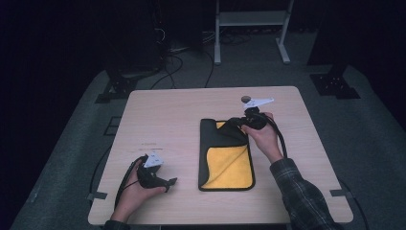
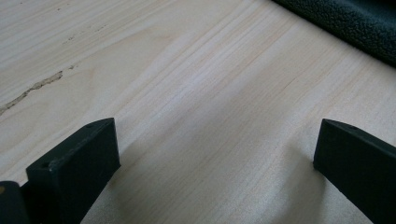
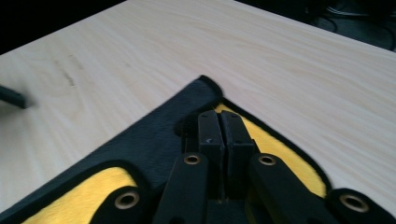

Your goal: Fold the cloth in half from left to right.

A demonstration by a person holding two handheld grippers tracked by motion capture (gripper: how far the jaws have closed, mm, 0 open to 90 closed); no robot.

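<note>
Your right gripper [image 1: 238,121] has its jaws clenched on a corner of the cloth [image 1: 230,163] — yellow one side, black the other — which lies mid-counter [image 1: 163,115] with that far corner peeled over. Your left gripper [image 1: 171,184] rests near you, well apart from it, jaws released — nothing between them.

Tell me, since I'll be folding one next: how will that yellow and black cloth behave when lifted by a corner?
Probably floppy: the yellow and black cloth curls over where the right tongs pinch its corner. Likely light, since that one pinch raises the flap. Its fuzzy pile should resist slipping.
</note>
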